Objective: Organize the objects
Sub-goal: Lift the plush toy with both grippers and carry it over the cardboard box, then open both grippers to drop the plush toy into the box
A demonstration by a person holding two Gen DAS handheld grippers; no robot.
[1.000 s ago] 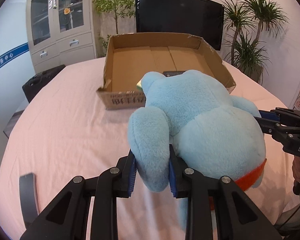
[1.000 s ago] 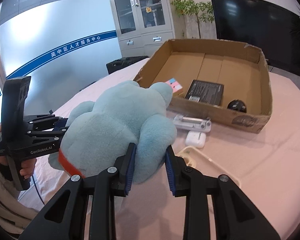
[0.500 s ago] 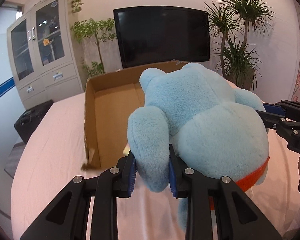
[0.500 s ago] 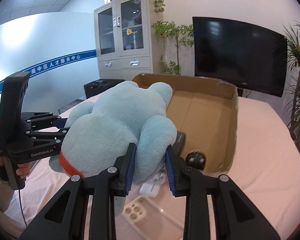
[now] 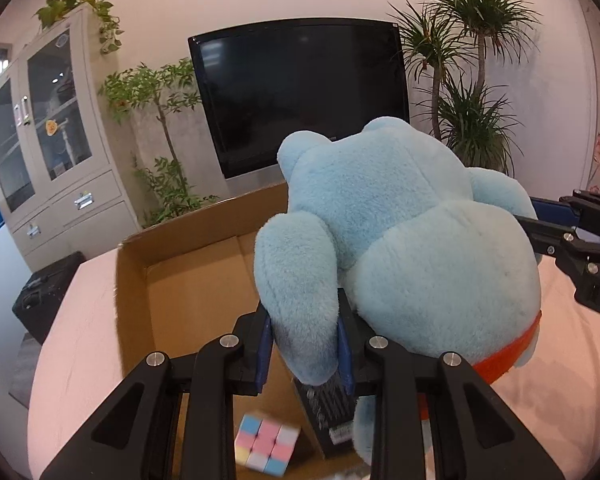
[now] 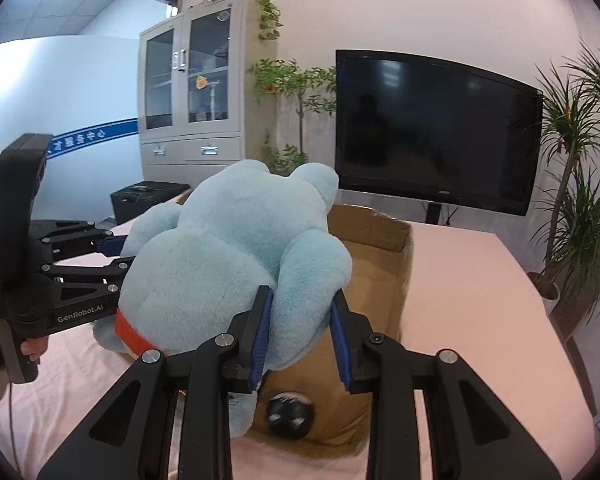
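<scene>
While both claws grip it, the blue plush toy [image 5: 412, 248] hangs over the open cardboard box [image 5: 188, 276]. Left gripper [image 5: 305, 346]: blue-padded jaws narrowed and clamped on one rounded limb of the toy, low centre of the left wrist frame; pads press into the pile on both sides. Right gripper [image 6: 300, 334]: same posture, jaws pinching another plush limb at lower centre of its frame. Each claw also shows in the other's view, at the frame edge, reaching into the toy's flank.

Toy: soft, short fuzzy nap, bulbous body, rounded ears, an orange-red band [image 5: 504, 360] along its lower edge.

Below the left gripper, inside the box: a pastel cube puzzle [image 5: 266, 444] in pink, blue and white squares, and a flat black ribbed item [image 5: 328, 412], partly hidden. Beneath the right gripper, a small round black object [image 6: 290, 416], blurred. Box walls are plain brown corrugated board, top edges ragged. Box rests on a table [image 6: 472, 300] with a smooth pink covering.

Farther back: a dark glossy screen [image 6: 436, 128], a grey cabinet [image 6: 192, 92] with glass doors, leafy potted plants [image 5: 472, 80].
</scene>
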